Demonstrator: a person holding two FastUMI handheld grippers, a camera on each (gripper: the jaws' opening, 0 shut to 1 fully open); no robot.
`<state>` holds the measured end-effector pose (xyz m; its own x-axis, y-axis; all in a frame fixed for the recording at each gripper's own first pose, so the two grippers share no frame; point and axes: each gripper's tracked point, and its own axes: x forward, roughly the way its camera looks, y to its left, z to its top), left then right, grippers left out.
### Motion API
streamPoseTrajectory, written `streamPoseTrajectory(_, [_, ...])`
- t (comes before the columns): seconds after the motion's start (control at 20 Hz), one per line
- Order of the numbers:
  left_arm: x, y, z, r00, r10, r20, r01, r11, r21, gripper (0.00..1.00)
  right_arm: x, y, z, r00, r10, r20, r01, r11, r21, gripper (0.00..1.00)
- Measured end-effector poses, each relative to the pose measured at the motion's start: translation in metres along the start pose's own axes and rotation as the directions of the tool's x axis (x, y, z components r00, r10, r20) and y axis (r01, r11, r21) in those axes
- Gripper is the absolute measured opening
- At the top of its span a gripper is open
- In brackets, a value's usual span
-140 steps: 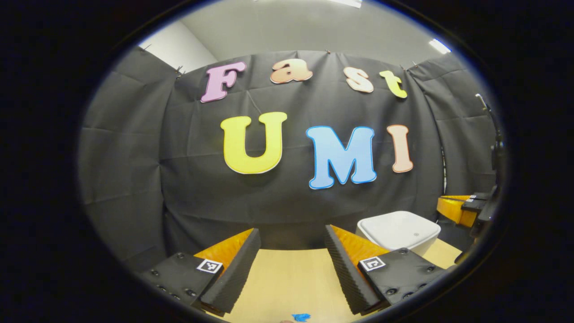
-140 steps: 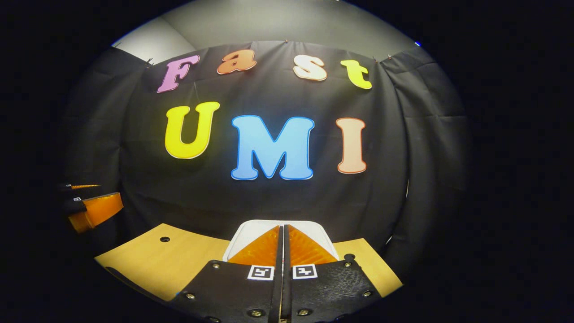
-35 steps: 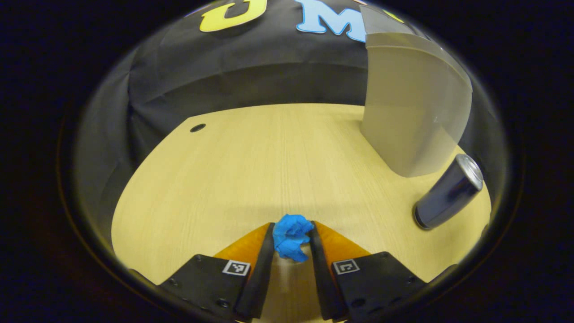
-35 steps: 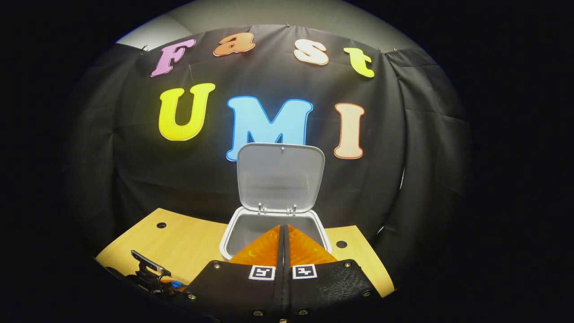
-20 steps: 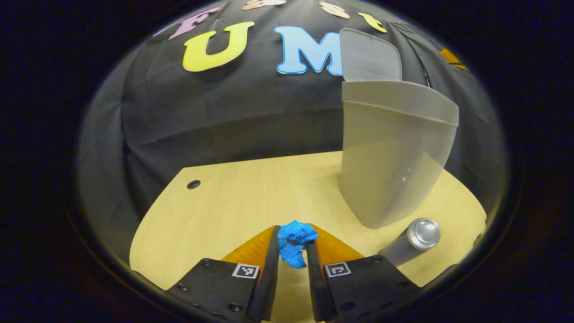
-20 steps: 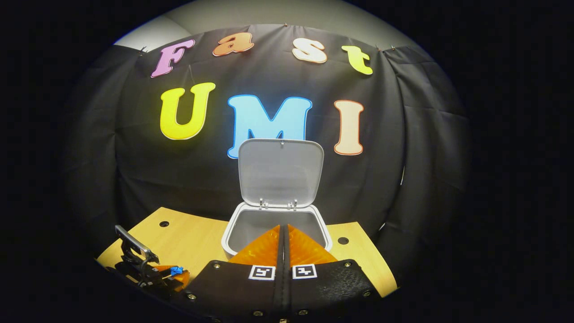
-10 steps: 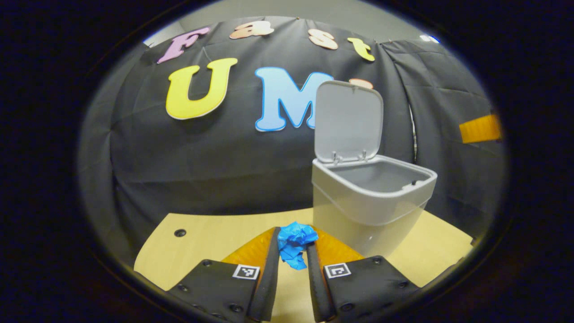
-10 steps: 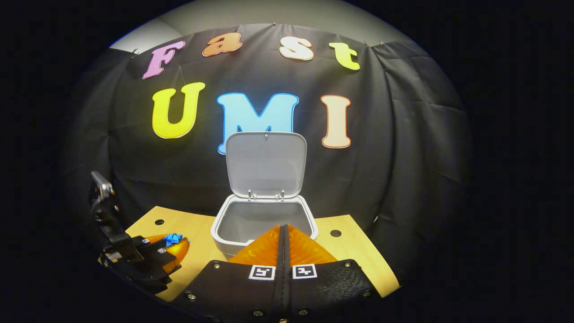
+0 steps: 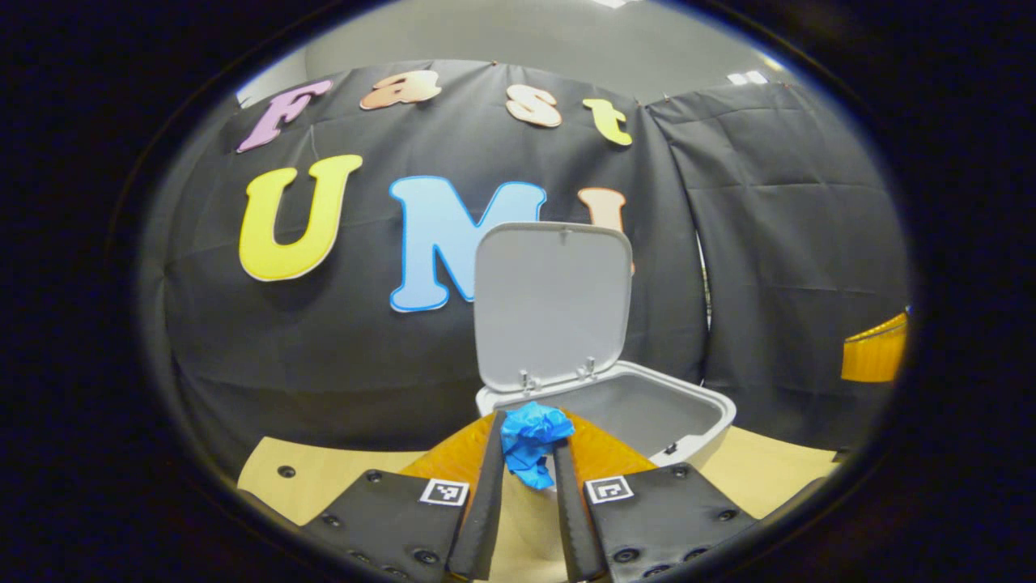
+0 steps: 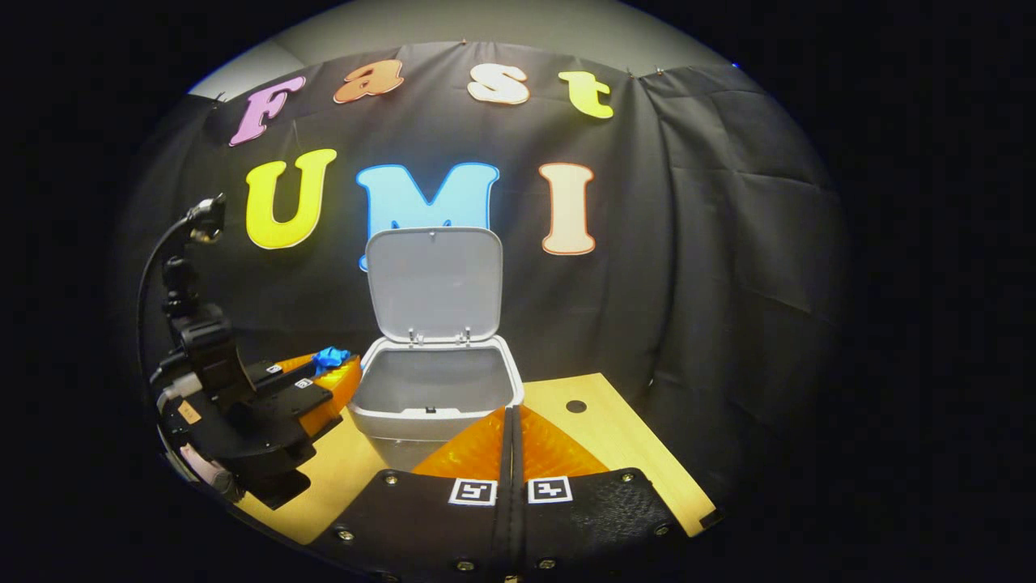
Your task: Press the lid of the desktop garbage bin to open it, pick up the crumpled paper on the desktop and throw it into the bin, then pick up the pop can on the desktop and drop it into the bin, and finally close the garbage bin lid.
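The white garbage bin (image 9: 696, 425) (image 10: 388, 421) stands on the wooden desk with its lid (image 9: 552, 304) (image 10: 433, 283) swung upright and its inside bare. My left gripper (image 9: 530, 433) is shut on a crumpled blue paper (image 9: 530, 437), held high at the bin's near left rim. In the right gripper view the left gripper (image 10: 328, 364) sits just left of the bin with the blue paper (image 10: 330, 357) at its tips. My right gripper (image 10: 511, 425) is shut with nothing in it, hovering in front of the bin.
The wooden desk (image 10: 623, 461) (image 9: 777, 478) has round cable holes (image 10: 575, 406) (image 9: 284, 470) on both sides of the bin. Black cloth walls close the booth behind and to the right. The right gripper's finger (image 9: 874, 360) shows at the far right in the left gripper view.
My left gripper rose and moved toward the bin with the blue paper, from beside the bin's wall up to its rim. The right gripper drifted slightly right and stayed shut.
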<state>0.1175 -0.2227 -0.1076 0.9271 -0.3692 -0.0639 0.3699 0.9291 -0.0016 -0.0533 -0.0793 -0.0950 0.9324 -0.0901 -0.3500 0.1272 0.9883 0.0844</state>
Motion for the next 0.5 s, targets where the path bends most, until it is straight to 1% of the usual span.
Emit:
streamPoseTrajectory(0.05, [0.006, -0.007, 0.0, 1.0, -0.006, -0.004, 0.006, 1.0, 0.017, 0.38, -0.002, -0.003, -0.003, 1.0, -0.007, -0.004, 0.007, 1.0, 0.006, 0.0])
streamPoseTrajectory(0.15, [0.016, -0.023, -0.004, 0.999, -0.026, -0.019, 0.027, 0.999, 0.041, 0.74, -0.007, -0.011, -0.007, 1.0, -0.018, -0.011, 0.019, 1.0, 0.015, 0.0])
streamPoseTrajectory(0.2, [0.018, -0.025, -0.005, 0.999, -0.022, -0.023, 0.023, 0.999, 0.043, 0.79, -0.008, -0.013, -0.01, 1.0, -0.022, -0.014, 0.022, 1.0, 0.018, 0.0])
streamPoseTrajectory(0.3, [0.017, -0.029, -0.01, 0.999, -0.019, -0.028, 0.02, 0.999, 0.036, 1.0, -0.011, -0.018, -0.013, 0.999, -0.025, -0.02, 0.025, 0.999, 0.024, 0.0])
streamPoseTrajectory(0.4, [0.014, -0.027, -0.008, 1.0, -0.007, -0.027, 0.008, 1.0, 0.026, 0.84, -0.011, -0.017, -0.019, 0.999, -0.013, -0.032, 0.014, 0.999, 0.037, 0.0])
streamPoseTrajectory(0.45, [0.009, -0.022, -0.007, 1.0, 0.003, -0.026, -0.003, 1.0, 0.022, 1.0, -0.011, -0.014, -0.021, 0.999, -0.005, -0.038, 0.006, 0.999, 0.039, 0.0])
streamPoseTrajectory(0.5, [0.005, -0.017, -0.007, 1.0, 0.016, -0.026, -0.015, 1.0, 0.018, 1.0, -0.011, -0.011, -0.025, 0.999, 0.007, -0.043, -0.005, 0.999, 0.039, 0.0])
